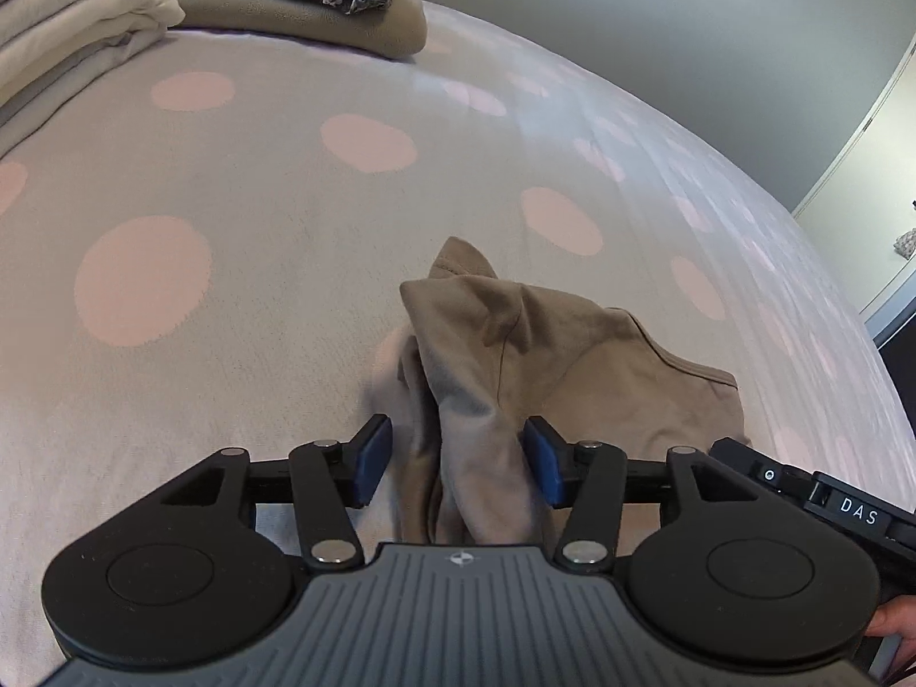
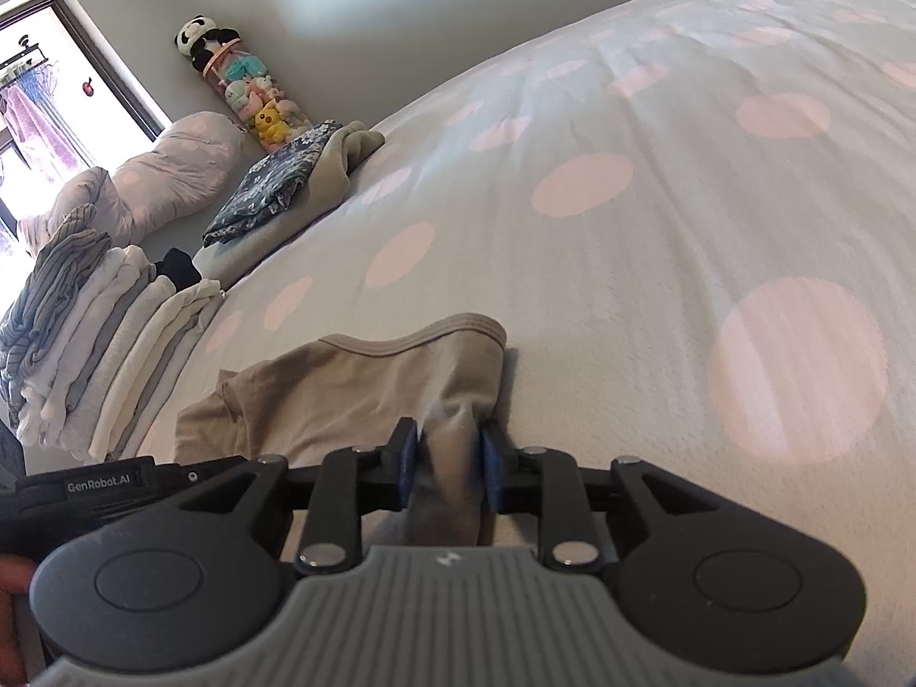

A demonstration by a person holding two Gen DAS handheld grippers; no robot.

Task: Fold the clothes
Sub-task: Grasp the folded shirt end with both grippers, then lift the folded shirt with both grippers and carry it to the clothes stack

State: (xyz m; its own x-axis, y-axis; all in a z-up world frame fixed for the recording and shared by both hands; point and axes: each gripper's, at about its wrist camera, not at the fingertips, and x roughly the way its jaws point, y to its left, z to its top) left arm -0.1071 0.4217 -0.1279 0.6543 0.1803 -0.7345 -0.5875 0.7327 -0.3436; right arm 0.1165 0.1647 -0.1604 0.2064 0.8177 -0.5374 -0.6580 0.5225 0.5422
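- Left gripper (image 1: 458, 461): fingers partly apart, tan garment (image 1: 515, 343) bunched between, touching right pad.
- Right gripper (image 2: 449, 466): clamped on garment.
- Right view only: window (image 2: 51, 86), toys (image 2: 252, 91).

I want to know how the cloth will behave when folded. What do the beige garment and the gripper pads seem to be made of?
The beige garment looks like soft knit jersey, probably cotton: matte, limp folds, a stitched ribbed hem. The blue pads on the left gripper fingers look like matte rubber or foam; which one is unclear.
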